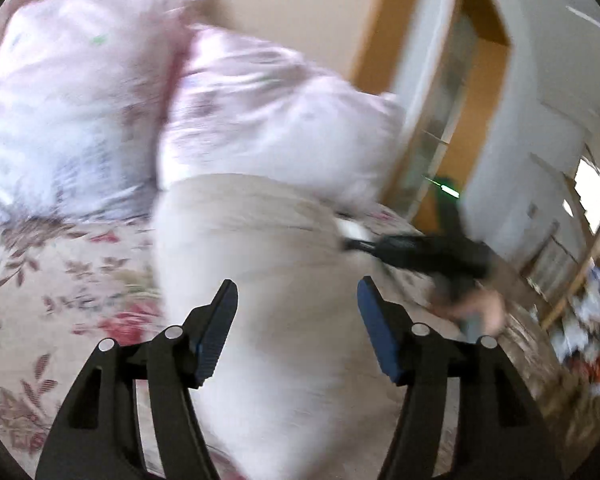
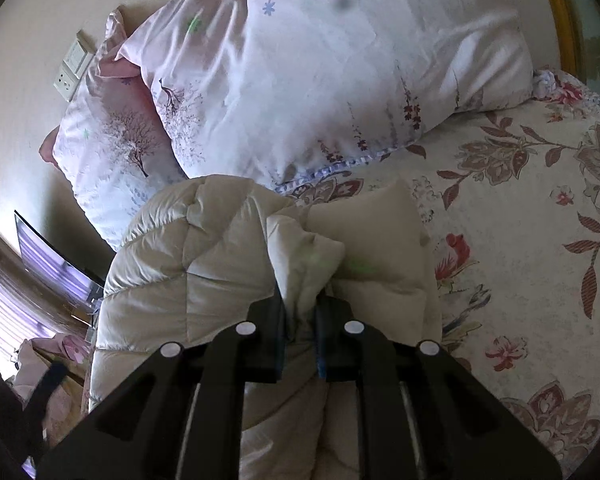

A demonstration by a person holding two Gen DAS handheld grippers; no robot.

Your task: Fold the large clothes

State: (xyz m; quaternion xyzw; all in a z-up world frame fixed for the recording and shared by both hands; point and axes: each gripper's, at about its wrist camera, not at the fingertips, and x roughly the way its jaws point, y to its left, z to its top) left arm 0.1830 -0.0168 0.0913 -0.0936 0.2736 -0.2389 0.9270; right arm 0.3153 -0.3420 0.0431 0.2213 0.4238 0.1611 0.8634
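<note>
**On the bed: padded coat pinched on one side**

Across the bed (image 2: 540, 216) lies a flowered cover, and two pale pink pillows (image 2: 320, 68) lean at its head against the wall. Below the pillows, lengthwise on the cover, lies the cream quilted coat (image 2: 204, 256) — puffy, bunched at its near end. The right gripper (image 2: 302, 300) has its fingers closed tight on a raised fold of the coat, the cloth squeezed between the pads. In the blurred left wrist view the left gripper (image 1: 298, 292) stands above the coat (image 1: 260, 264) with its fingers spread wide — nothing between them, the pads clear of the cloth. A wall switch and socket (image 2: 74, 66) sit beside the pillows.
</note>
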